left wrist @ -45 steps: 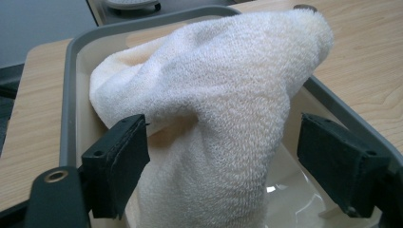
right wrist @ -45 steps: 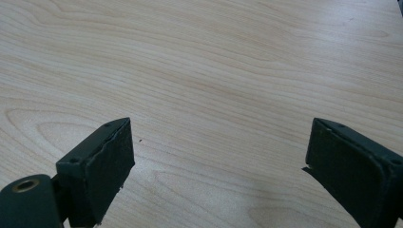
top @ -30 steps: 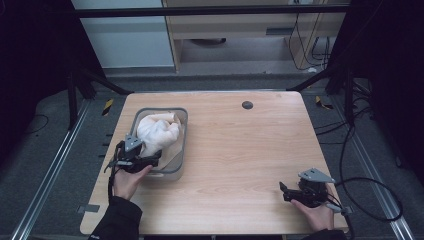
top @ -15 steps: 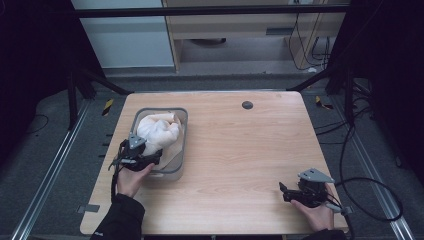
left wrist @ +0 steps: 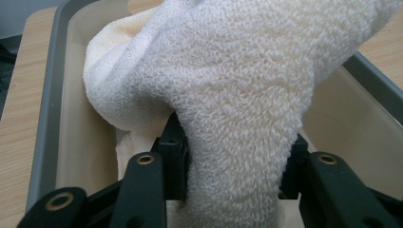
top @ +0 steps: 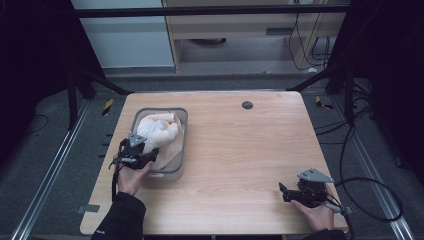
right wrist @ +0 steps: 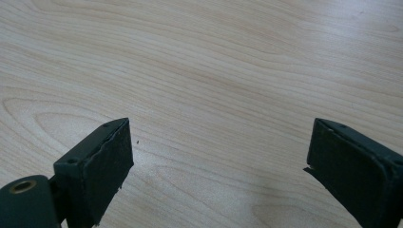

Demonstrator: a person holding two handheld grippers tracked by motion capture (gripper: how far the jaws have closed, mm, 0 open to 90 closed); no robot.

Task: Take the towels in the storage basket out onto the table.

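Both black pads of the left gripper (left wrist: 233, 166) press into a thick fold of the white towel (left wrist: 228, 80); the jaws have just been closing, and the terry cloth now bulges out between them and above them. The fold they hold is a rounded hump, not a flat edge, so the grip looks to be on bulk cloth more than on a single layer. The rest of the towel lies heaped in the grey bin (top: 181, 150), which stands near the left edge of the table (top: 250, 150), a little back from the near left corner. In the high view the left gripper (top: 134, 156) sits at the bin's near end, over its rim.

The right gripper (right wrist: 216, 166) has its jaws wide apart with nothing between them, hovering just over bare wood near the near right corner, well apart from the bin; the high view shows it (top: 300, 192) low in the person's hand.

The likely trouble is in the lift. If the pads have only a loose loop, the cloth may slide out as the weight of the heap comes onto it. The towel may also drag on the bin's wall and tip or shift the light bin, since no hand steadies it.
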